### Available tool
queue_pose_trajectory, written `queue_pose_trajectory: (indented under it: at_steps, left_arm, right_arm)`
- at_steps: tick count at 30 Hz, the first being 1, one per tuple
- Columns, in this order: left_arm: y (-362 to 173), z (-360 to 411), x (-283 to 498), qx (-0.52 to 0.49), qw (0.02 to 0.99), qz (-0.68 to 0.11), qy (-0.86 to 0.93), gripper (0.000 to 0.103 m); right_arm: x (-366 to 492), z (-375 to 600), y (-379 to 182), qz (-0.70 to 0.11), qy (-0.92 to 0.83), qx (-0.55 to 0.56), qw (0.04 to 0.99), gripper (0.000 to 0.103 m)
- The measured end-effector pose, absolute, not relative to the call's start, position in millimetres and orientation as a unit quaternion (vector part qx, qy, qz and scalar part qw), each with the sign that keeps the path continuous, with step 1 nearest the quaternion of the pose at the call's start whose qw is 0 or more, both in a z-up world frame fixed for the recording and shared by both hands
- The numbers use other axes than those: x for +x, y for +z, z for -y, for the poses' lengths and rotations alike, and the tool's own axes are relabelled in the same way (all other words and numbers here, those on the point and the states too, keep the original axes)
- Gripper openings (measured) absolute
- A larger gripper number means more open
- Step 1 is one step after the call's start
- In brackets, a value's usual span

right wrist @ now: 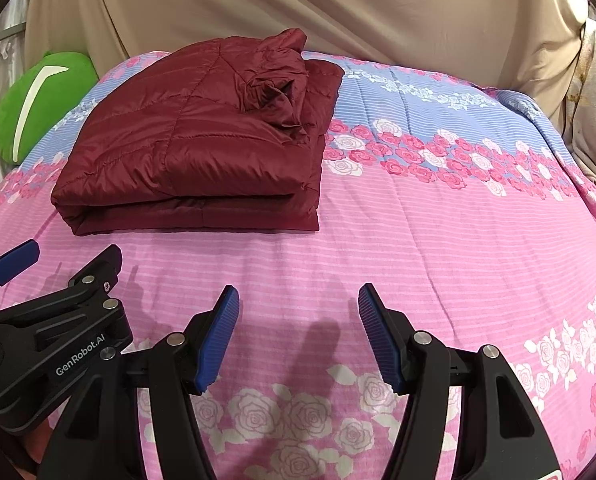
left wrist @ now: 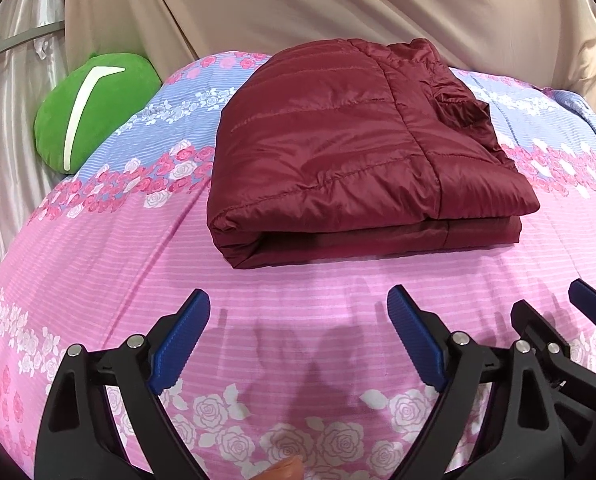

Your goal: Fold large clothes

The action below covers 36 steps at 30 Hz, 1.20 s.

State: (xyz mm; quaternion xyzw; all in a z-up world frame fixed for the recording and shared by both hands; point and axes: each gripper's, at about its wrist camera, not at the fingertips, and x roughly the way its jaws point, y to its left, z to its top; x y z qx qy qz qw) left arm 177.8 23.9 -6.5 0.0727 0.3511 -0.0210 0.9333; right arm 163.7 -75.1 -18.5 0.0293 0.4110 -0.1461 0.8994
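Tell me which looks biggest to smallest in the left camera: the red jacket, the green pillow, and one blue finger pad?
1. Red jacket, folded on the bedspread, looks biggest.
2. Green pillow, partly hidden behind the bed's edge.
3. Blue finger pad looks smallest, though it sits very near the camera, so it's really even smaller.

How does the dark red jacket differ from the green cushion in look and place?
The dark red jacket is shiny, quilted and folded flat; the green cushion is plush, rounded, with a white stripe. The jacket lies mid-bed; the cushion sits at the bed's far left edge. Both rest on the floral bedspread.
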Motion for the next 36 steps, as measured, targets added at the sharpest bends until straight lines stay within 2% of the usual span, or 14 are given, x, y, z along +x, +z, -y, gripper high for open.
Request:
queue_pose_trajectory:
  at_steps: [36]
  left_arm:
    - [-7.2, -19.4, 177.2, 0.08, 0.933, -0.351, -0.025, 0.079]
  right_arm:
    - [162.6, 79.4, -18.8, -0.411, -0.144, 0.024, 0.9, 0.061]
